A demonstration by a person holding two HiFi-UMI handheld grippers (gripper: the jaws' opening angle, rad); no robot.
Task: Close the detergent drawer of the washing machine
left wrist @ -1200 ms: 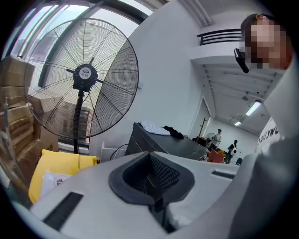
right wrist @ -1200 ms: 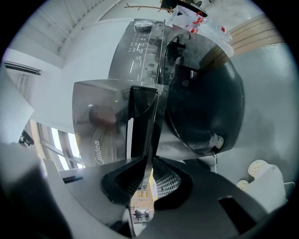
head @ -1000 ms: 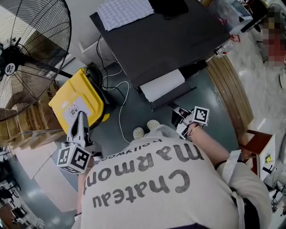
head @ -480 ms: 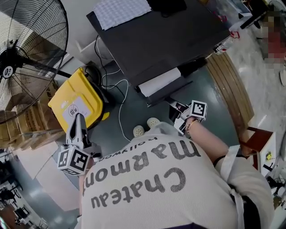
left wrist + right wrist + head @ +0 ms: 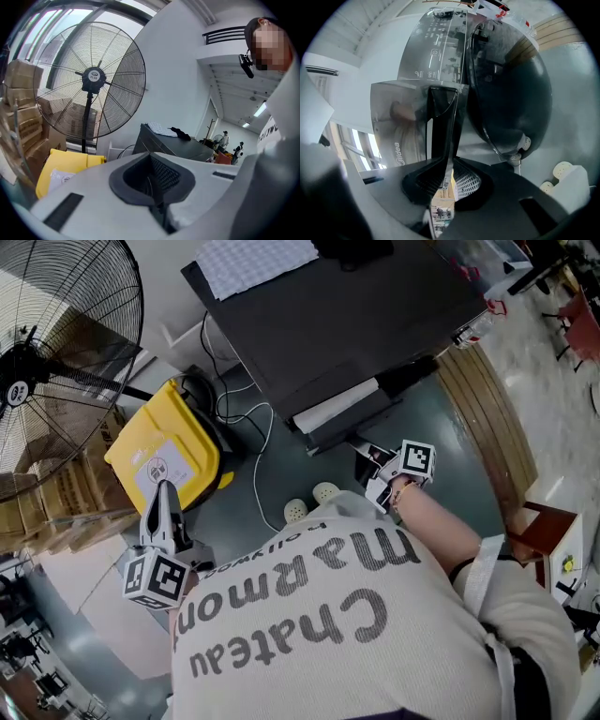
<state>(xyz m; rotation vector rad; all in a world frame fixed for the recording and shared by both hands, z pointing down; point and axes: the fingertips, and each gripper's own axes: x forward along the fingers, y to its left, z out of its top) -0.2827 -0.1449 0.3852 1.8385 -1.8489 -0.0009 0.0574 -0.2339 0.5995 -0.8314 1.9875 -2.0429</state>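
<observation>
Grey floor [image 5: 441, 456], workshop clutter around. Noted left to right.

- Standing fan [image 5: 37, 381] and yellow bin [image 5: 159, 460] at far left, clear of the job.
- Left gripper [image 5: 166, 491]: jaws pressed together on nothing, held over the floor near the bin, well apart from the machine.
- Washing machine [image 5: 356, 315]: dark top, cloth lying on it.
- Detergent drawer [image 5: 336, 405]: at the machine's upper front, still partly out. A white strip of its tray shows past the dark top. In the right gripper view its front is a shiny silver panel with a printed logo.
- Right gripper [image 5: 361, 448]: jaws a narrow slit apart, gripping nothing, tips at the drawer's front. I cannot confirm contact.

Risks (judgement):
- The tips sit toward one end of the front, so an off-centre push could skew the drawer and bind it on its rails.
- The glossy face may let the tips skid off sideways.
- A weak push could leave the drawer short of flush.
</observation>
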